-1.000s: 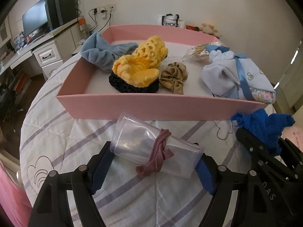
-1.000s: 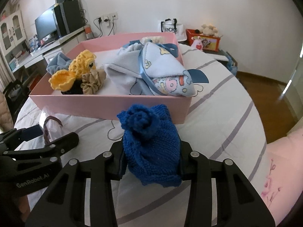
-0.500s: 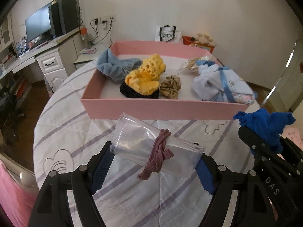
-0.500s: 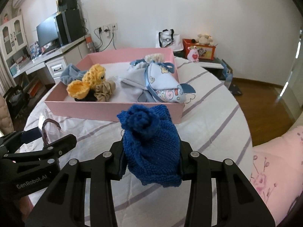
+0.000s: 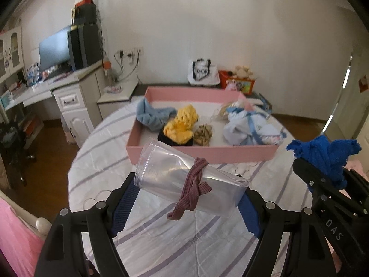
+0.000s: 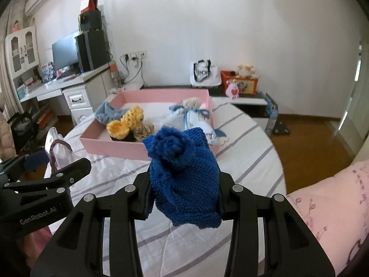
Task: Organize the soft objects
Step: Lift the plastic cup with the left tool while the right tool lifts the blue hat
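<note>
My left gripper (image 5: 188, 204) is shut on a clear plastic cup (image 5: 166, 173) that lies sideways between its blue pads, with a mauve braided hair band (image 5: 192, 190) wrapped round it. My right gripper (image 6: 184, 198) is shut on a blue knitted hat (image 6: 182, 173) with a pompom; that hat (image 5: 322, 155) also shows at the right of the left wrist view. Both are held above the striped bed cover, in front of a pink tray (image 5: 203, 155). The tray holds a yellow crochet piece (image 5: 182, 127), a tan scrunchie (image 5: 203, 135), a blue headband (image 5: 150, 115) and a pale blue cloth bundle (image 5: 251, 129).
The round bed (image 6: 249, 143) has its edge to the right and left, with wooden floor beyond. A white desk with a monitor (image 5: 55, 53) stands at the left. A low shelf with a tote bag (image 6: 204, 72) and toys lies behind the tray. Pink bedding (image 6: 327, 203) sits at the lower right.
Both grippers have risen and drawn back from the pink tray, which now looks smaller and farther off. The cup with its hair band and the blue hat stay gripped.
</note>
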Tool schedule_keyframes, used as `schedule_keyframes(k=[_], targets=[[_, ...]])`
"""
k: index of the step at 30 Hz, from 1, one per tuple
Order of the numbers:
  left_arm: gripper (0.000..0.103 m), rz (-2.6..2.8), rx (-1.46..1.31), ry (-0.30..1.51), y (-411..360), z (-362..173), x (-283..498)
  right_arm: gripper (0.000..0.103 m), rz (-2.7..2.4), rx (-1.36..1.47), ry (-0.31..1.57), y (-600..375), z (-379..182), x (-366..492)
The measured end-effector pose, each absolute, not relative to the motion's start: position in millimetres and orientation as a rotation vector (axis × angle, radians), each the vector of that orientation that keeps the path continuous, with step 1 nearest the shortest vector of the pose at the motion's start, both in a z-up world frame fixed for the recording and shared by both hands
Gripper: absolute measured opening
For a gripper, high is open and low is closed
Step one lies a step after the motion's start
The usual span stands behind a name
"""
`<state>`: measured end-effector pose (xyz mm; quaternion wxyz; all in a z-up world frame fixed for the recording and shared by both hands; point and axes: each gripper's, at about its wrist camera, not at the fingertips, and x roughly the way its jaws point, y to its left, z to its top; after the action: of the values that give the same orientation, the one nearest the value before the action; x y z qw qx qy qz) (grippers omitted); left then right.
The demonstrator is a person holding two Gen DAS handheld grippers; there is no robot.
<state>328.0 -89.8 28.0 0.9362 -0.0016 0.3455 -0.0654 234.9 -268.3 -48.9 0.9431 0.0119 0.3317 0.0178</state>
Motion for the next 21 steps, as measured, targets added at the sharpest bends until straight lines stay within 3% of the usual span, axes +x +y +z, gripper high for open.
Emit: schedule_keyframes(k=[21], targets=[[0.076, -0.13, 0.031, 0.437, -79.5, 95.6, 207.9, 0.038, 0.056, 0.007, 0.427, -258.3, 25.8, 161.8]])
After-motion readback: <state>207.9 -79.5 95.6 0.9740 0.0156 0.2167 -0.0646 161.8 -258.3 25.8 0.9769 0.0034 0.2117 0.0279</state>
